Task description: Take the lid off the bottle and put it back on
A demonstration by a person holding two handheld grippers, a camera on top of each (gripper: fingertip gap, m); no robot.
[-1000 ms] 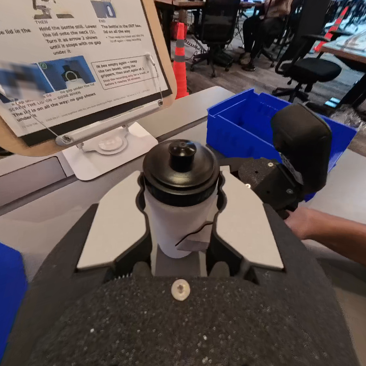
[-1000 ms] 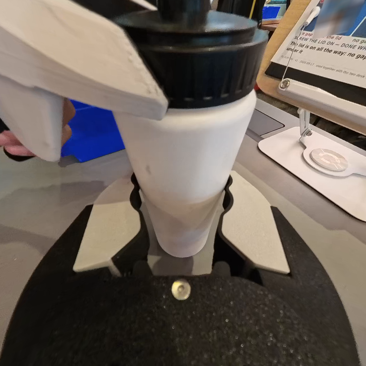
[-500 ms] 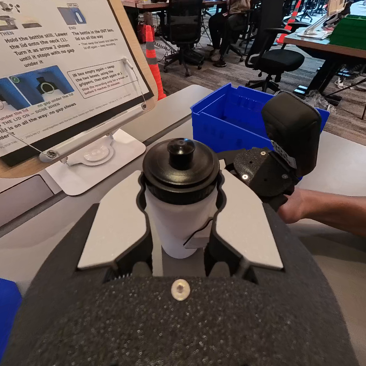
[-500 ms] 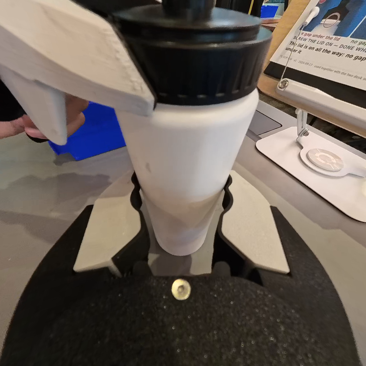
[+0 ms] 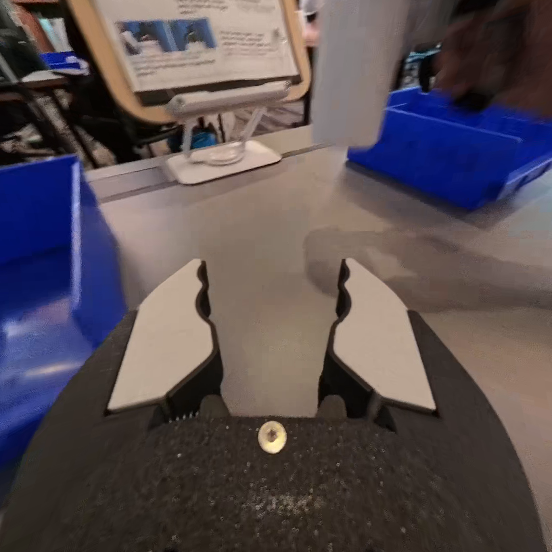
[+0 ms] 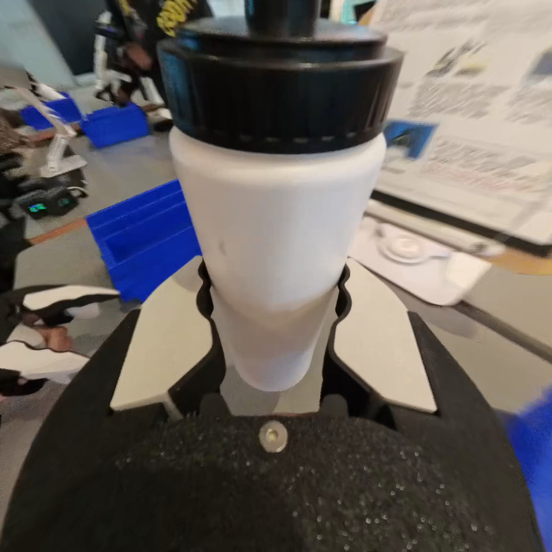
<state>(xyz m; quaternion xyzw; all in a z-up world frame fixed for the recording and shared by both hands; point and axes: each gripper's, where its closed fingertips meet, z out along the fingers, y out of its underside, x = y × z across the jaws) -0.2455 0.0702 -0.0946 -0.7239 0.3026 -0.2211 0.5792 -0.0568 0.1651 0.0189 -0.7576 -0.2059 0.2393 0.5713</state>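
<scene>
The right gripper (image 6: 273, 286) clamped the white bottle (image 6: 277, 227) by its lower body, upright, black lid (image 6: 280, 92) seemingly screwed fully on. The left gripper (image 5: 273, 286) stood wide apart over bare grey table (image 5: 254, 224), between two blue bins (image 5: 442, 155).

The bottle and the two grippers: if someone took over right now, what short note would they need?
Left gripper: open, holds nothing, above the bare table.
Right gripper: shut on the white bottle, upright, both pads against its lower body.
Lid: black, on the bottle.
Blue bins stand at both sides.
Done: lid looks seated again.
Left: probably set the bottle down or in a bin.
</scene>
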